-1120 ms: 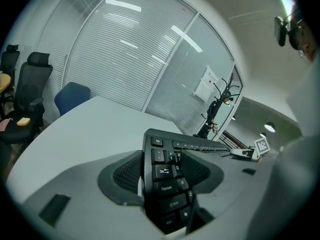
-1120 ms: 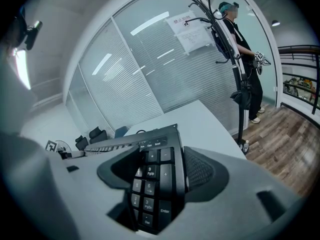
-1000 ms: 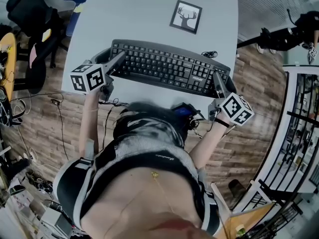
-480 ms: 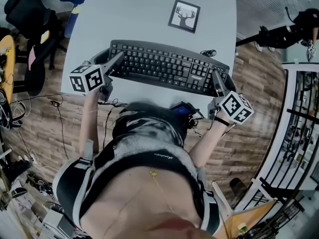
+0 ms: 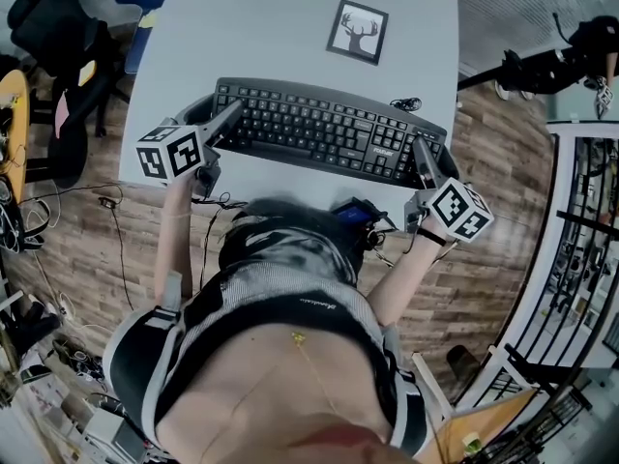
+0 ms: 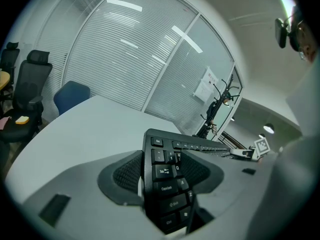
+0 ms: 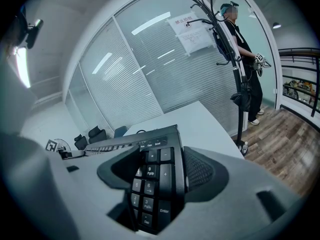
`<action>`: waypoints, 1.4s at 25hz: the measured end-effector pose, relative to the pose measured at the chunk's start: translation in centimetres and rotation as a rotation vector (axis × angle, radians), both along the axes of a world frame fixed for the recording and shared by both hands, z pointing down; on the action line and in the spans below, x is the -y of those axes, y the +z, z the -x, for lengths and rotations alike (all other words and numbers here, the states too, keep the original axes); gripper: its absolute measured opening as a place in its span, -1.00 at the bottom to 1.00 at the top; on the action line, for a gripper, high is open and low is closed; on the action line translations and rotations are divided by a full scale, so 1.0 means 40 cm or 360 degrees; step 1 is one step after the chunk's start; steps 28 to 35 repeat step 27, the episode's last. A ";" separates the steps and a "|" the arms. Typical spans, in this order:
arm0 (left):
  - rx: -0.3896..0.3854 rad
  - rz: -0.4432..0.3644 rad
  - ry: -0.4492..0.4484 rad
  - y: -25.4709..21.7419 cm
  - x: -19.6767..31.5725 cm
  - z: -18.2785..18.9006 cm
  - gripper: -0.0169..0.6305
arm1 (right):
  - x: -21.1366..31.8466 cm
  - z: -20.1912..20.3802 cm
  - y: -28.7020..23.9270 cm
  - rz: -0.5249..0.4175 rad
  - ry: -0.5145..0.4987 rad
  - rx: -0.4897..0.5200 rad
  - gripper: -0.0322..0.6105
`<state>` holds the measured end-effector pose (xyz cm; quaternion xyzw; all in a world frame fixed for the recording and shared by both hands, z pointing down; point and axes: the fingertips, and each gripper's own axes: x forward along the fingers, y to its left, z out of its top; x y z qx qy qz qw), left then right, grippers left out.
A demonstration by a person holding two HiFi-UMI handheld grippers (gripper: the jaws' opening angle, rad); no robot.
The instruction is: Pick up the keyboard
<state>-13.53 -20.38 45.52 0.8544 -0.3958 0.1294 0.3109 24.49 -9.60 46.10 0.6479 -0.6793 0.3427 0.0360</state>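
Observation:
A black keyboard lies lengthwise across the near part of the pale table. My left gripper is shut on its left end, and the left gripper view shows the Tab and Caps Lock keys squeezed between the jaws. My right gripper is shut on the right end, and the number pad sits between its jaws in the right gripper view. Whether the keyboard touches the table or hangs just above it, I cannot tell.
A framed deer picture lies on the table beyond the keyboard. A small coil of cable sits by the keyboard's far right corner. Office chairs stand to the left. A person stands by a coat rack past the table's right end.

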 end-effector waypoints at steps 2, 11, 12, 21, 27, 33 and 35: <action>-0.0002 0.0002 0.0002 -0.001 0.000 0.000 -0.25 | 0.000 -0.002 -0.001 0.0001 0.0002 -0.0008 -0.05; 0.0010 0.0006 -0.0003 -0.008 0.004 0.005 -0.25 | 0.005 0.002 -0.004 0.0005 -0.0001 0.0006 -0.05; 0.0012 0.0007 -0.0003 -0.007 0.003 0.004 -0.25 | 0.004 0.002 -0.001 0.0007 -0.0002 0.0009 -0.05; 0.0029 0.0034 -0.0008 0.012 -0.003 0.005 -0.25 | 0.001 0.006 0.019 0.0031 -0.0021 0.0025 -0.05; 0.0028 0.0048 -0.0005 0.013 0.002 0.002 -0.25 | 0.002 0.003 0.021 0.0051 -0.0016 0.0021 -0.05; 0.0028 0.0048 -0.0005 0.013 0.002 0.002 -0.25 | 0.002 0.003 0.021 0.0051 -0.0016 0.0021 -0.05; 0.0028 0.0048 -0.0005 0.013 0.002 0.002 -0.25 | 0.002 0.003 0.021 0.0051 -0.0016 0.0021 -0.05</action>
